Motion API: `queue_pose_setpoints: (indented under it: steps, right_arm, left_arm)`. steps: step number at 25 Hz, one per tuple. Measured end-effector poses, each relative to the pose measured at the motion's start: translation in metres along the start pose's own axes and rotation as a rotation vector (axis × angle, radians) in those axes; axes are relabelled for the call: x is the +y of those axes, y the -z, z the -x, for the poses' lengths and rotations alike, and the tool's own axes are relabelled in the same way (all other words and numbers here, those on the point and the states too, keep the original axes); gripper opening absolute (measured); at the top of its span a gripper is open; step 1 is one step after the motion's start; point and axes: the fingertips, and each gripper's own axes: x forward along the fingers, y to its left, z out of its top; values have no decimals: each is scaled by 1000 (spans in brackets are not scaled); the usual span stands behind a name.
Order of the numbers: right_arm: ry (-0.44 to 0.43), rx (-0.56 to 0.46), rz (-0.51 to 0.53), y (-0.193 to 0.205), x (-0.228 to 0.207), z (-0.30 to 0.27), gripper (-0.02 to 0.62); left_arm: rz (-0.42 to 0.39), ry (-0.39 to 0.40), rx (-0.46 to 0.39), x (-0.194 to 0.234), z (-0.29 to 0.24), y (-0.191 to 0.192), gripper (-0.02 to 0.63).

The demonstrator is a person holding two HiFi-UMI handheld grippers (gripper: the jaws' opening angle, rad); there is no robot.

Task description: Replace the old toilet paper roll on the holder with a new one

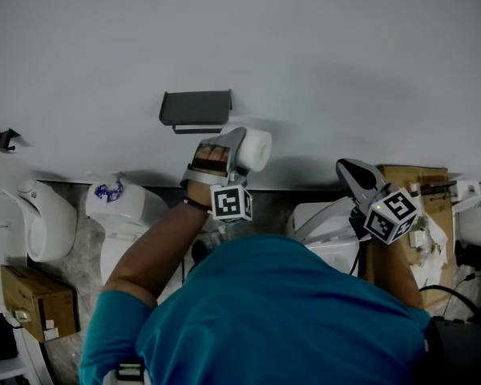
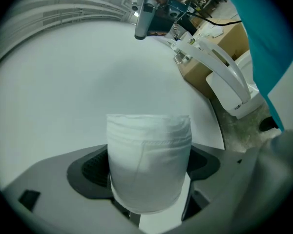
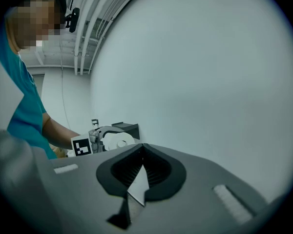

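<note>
Left gripper (image 1: 239, 157) fingers holding a white toilet paper roll (image 2: 149, 165), near the dark wall holder (image 1: 196, 109), right gripper (image 3: 141, 172) fingers pressed together, empty

I see a speckled grey floor (image 1: 80, 251) running along the foot of a plain white wall (image 1: 321, 54). On its left side stands a white toilet (image 1: 44, 219), with a white fixture (image 1: 116, 203) bearing a blue mark just beside it, and a cardboard box (image 1: 34, 299) nearer to me. On its right side a second toilet (image 1: 325, 219) stands beside a taller cardboard box (image 1: 429, 207). A dark holder (image 1: 196, 108) is fixed to the wall, well above the floor.
</note>
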Motion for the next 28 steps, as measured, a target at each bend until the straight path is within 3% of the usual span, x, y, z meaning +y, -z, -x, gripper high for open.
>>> queue_pose_setpoints:
  steps: [13,17,21,28]
  right_arm:
    - [-2,15,2,2,5,-3,2]
    - [0,19,1,2,6,-1,2]
    - [7,20,-5,4,5,1,2]
    - [0,22,-3,5,7,0,2]
  left_arm:
    - [-86,9,28,-11,-27,8,457]
    - [-83,28,54,-12,-29,17,459]
    - [-61,-17,75,-6,-35,30,458]
    - [-80,-28,91,-7,-33,38,457]
